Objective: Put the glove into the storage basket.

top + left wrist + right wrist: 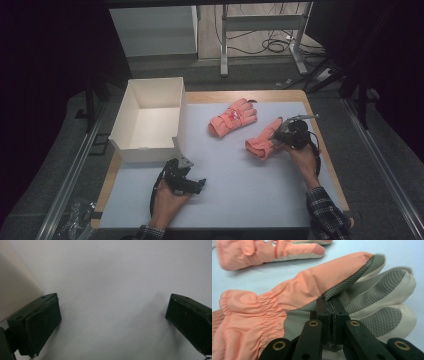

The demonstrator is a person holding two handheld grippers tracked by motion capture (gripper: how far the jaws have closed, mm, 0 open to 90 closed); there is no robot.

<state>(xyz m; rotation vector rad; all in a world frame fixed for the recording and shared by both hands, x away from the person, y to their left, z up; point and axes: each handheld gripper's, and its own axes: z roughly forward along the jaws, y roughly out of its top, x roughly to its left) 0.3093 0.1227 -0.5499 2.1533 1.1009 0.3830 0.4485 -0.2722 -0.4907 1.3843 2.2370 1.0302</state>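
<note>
Two salmon-pink gloves lie on the pale mat. The far glove [233, 118] rests near the middle back, and it shows at the top left [262, 251] in the right gripper view. The near glove [262, 138] lies palm up to its right, grey grip fabric and cream fingers showing [312, 292]. My right gripper [287, 134] is shut on this glove's grey palm fabric [329, 305]. My left gripper [194, 186] is held low over bare mat at the front left, its jaws wide open with nothing between them [112, 312].
An open white box [150, 120] stands at the table's back left, its wall close beside my left gripper [15, 285]. The mat [240, 190] covers most of the wooden table. Table legs and cables stand on the floor beyond.
</note>
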